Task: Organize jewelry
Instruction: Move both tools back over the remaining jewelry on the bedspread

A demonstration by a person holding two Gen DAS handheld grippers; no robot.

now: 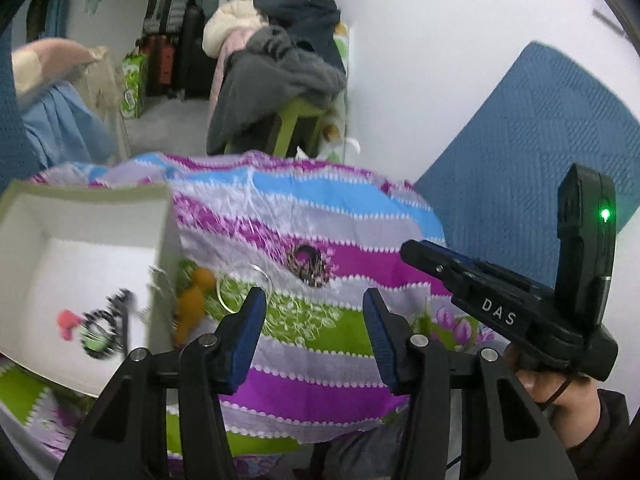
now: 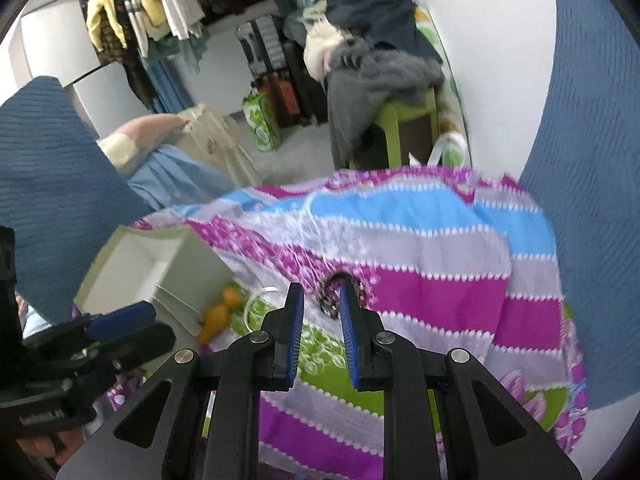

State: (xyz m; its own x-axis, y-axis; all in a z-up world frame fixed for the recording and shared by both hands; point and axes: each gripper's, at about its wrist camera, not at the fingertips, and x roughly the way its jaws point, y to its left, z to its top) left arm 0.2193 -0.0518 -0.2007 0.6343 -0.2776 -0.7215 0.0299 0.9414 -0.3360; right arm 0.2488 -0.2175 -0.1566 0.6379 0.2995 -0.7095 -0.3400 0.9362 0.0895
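An open box (image 1: 80,220) sits on the cloth-covered counter (image 1: 320,352). Inside the box lie a beaded bracelet (image 1: 100,330) and a small heart-shaped piece (image 1: 66,322). Just right of the box rest two rounded pieces (image 1: 194,300), then a thin ring (image 1: 244,290), and farther right a patterned bangle (image 1: 309,265).

A rumpled striped cloth (image 1: 320,344) in magenta, blue, lilac and green covers the bench. On it, at the left, sits an open white box (image 1: 24,248). Just beside the box's wall lie two orange pieces (image 1: 196,300) and a clear ring (image 1: 244,288). Further right, apart from these, a dark patterned bangle (image 1: 309,265) rests on a magenta stripe.
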